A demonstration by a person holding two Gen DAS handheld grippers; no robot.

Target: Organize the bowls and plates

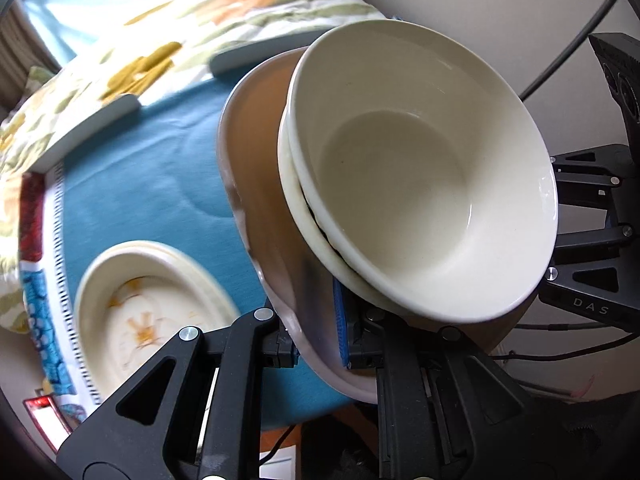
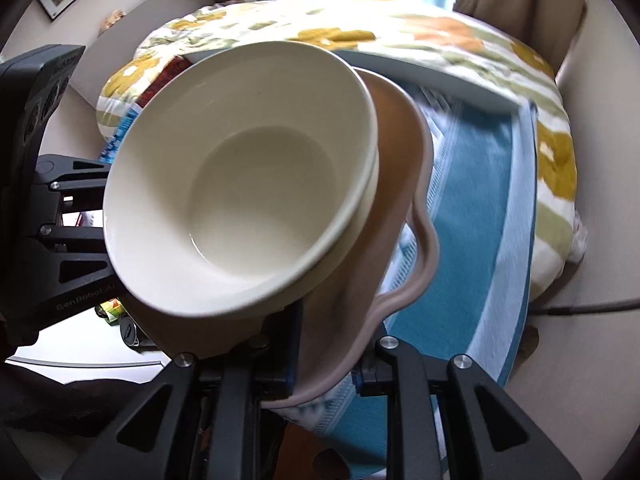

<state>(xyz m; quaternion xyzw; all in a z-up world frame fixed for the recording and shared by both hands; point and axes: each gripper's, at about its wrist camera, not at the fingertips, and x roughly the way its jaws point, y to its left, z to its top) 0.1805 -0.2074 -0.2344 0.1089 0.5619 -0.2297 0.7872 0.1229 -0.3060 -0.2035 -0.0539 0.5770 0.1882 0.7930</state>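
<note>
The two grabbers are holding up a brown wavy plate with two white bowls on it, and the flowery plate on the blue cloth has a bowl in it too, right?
Not quite. The flowery plate on the blue cloth has nothing in it, as the left wrist view shows. The rest is right: the left gripper and right gripper pinch the brown wavy plate, with two white bowls nested on it.

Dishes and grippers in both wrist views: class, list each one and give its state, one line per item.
Brown plate: lifted off the table, tilted, clamped at opposite rims by both grippers.
Cream bowls: two nested, empty, riding on the brown plate.
Flower-pattern plate: lying flat on the blue cloth, empty.
Left gripper: shut on the brown plate's rim.
Right gripper: shut on the brown plate's rim.
</note>
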